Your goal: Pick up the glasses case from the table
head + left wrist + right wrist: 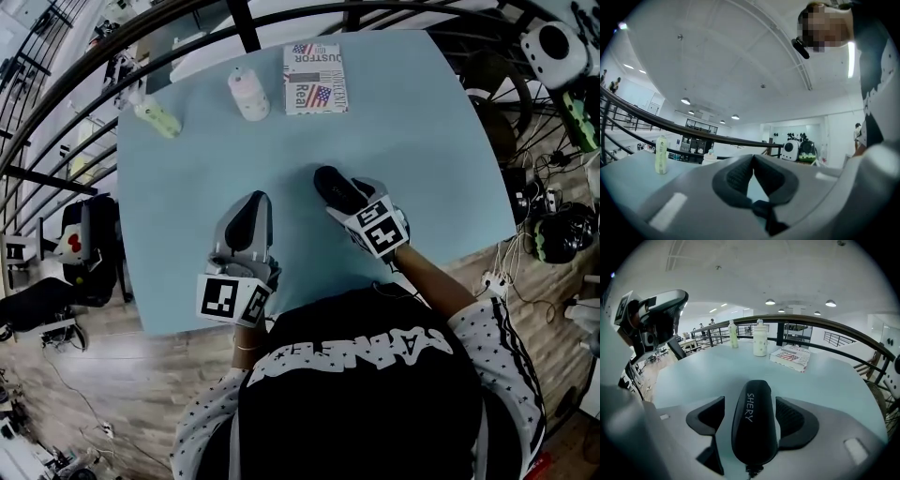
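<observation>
Head view steeply above table (422,141), tool views low, near, sharing railing (811,320)

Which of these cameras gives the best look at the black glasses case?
The right gripper view: the glasses case lies large in the foreground between the open jaws of the right claw, white lettering readable on top. The head view shows only its dark end poking past that claw. The left gripper view does not show it.
</observation>
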